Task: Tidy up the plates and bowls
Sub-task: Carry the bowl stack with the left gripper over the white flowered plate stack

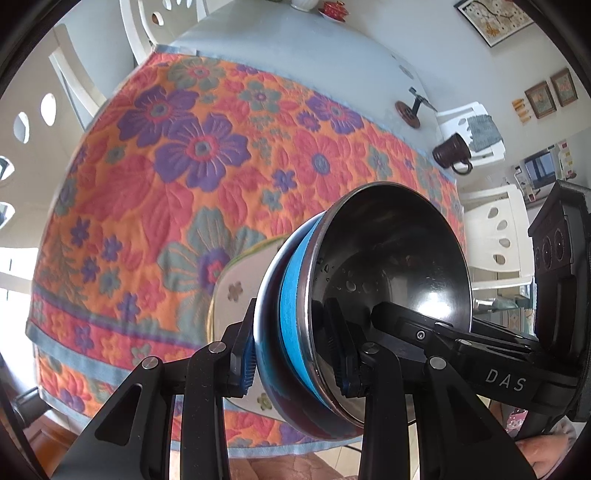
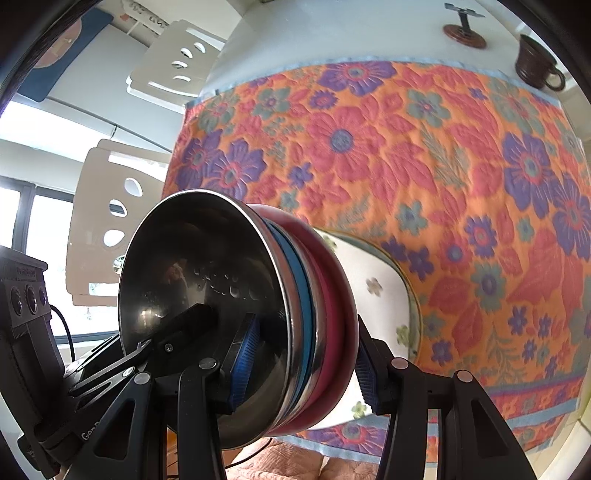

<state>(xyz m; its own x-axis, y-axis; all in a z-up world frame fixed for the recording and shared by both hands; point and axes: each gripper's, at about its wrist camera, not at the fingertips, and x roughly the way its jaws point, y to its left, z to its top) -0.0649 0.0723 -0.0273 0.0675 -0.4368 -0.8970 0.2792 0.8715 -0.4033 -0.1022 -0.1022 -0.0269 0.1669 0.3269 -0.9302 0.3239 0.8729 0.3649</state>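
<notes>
Two grippers grip one nested stack of bowls (image 1: 354, 295) from opposite sides, holding it tilted above the bench (image 1: 166, 184). The left gripper (image 1: 295, 354) has its fingers closed on the stack's rim: one blue-padded finger (image 1: 245, 365) presses the outer wall, the other sits inside the top steel bowl (image 1: 399, 258). The right gripper (image 2: 303, 369) clamps the opposite rim the same way, with one padded finger (image 2: 243, 362) inside the steel bowl and the other against the red bowl (image 2: 328, 295) at the stack's outer side. Between the steel bowl and the red bowl a blue bowl (image 2: 301, 291) shows as a band. Just beyond the fingertips, under the stack, a white plate with small flower prints (image 2: 380, 288) lies on the floral tablecloth (image 2: 424, 147); whether the stack touches it cannot be told. Well beyond the fingers, past the far edge of the cloth, stand a brown mug (image 2: 535, 62) and a small stand on a round base (image 2: 465, 35). White chairs (image 2: 122, 221) surround the bench.
</notes>
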